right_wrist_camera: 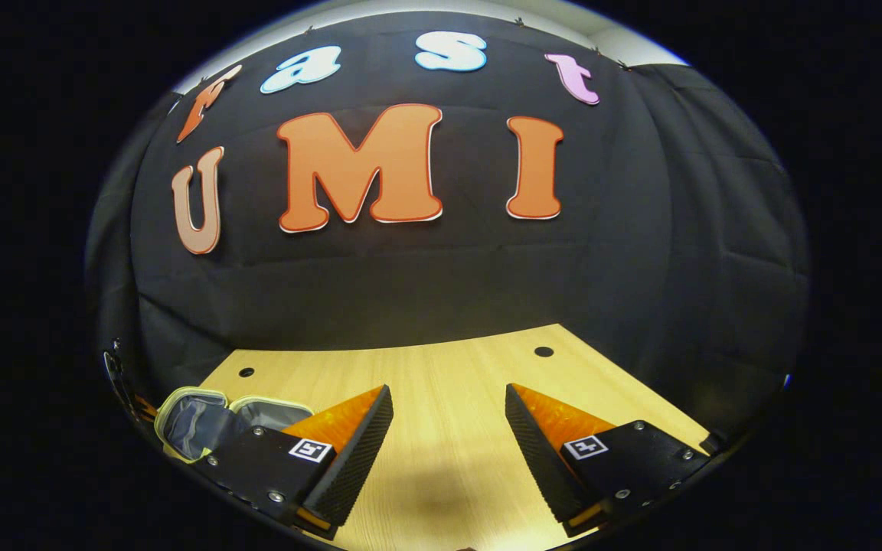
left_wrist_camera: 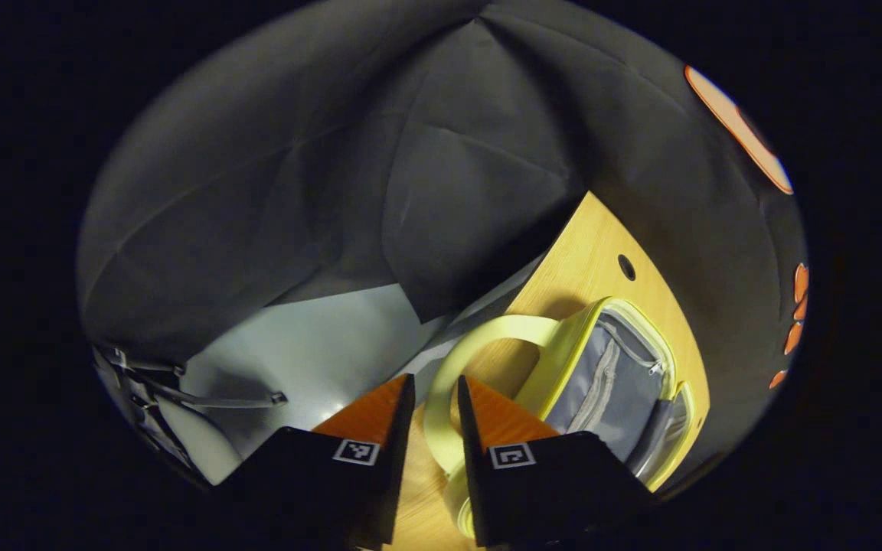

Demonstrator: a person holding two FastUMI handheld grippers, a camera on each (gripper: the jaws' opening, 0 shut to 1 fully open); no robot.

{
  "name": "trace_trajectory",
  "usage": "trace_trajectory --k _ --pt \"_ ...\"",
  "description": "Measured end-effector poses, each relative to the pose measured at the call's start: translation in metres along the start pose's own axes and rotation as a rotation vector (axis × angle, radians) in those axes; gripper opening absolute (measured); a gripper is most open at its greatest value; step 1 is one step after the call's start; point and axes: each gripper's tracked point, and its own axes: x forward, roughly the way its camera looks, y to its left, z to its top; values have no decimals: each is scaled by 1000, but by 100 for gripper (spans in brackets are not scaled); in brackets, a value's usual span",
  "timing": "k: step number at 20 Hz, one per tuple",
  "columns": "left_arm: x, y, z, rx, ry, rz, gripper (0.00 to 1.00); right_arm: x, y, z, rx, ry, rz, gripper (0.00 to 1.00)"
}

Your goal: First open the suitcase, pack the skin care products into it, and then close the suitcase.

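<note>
The left gripper [left_wrist_camera: 436, 390] is reaching forward with its two orange-and-black fingers [left_wrist_camera: 368, 417] standing close together, a narrow gap running between them; whether they are pressing on anything is unclear. The right gripper [right_wrist_camera: 449, 402] is hovering level, its fingers [right_wrist_camera: 544, 428] spreading wide apart and holding nothing.

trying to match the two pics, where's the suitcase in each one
Left gripper view: the open suitcase lies at lower right, grey lining up, its yellow-green handle between the left gripper fingers.
Right gripper view: the suitcase sits at the lower left edge, partly behind the right gripper's left finger.
Shared landmark: the wooden table, with a dark round hole near the suitcase.
</note>
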Motion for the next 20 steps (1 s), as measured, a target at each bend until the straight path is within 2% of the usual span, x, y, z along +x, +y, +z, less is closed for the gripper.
trace_trajectory --k 3,5,6,7,14,17,20 --pt "25 1 -5 19 20 -13 25 -8 -11 8 -34 -22 -48 94" --pt "3 -3 -2 52 1 -52 13 -13 -14 14 -47 -39 -67 94" --pt "-1 -4 2 78 -28 -56 13 -15 -16 17 -52 -47 -79 94" --pt "-8 -5 6 104 -47 -59 7 -16 -17 18 -55 -53 -84 94" --pt "-70 -32 28 299 -204 -41 6 -15 -43 35 -44 -108 -97 94" --pt "-112 -56 35 359 -292 -44 6 -14 -60 42 -56 -130 -85 94" --pt "-170 -80 43 385 -357 -77 6 -12 -76 53 -47 -156 -69 94"
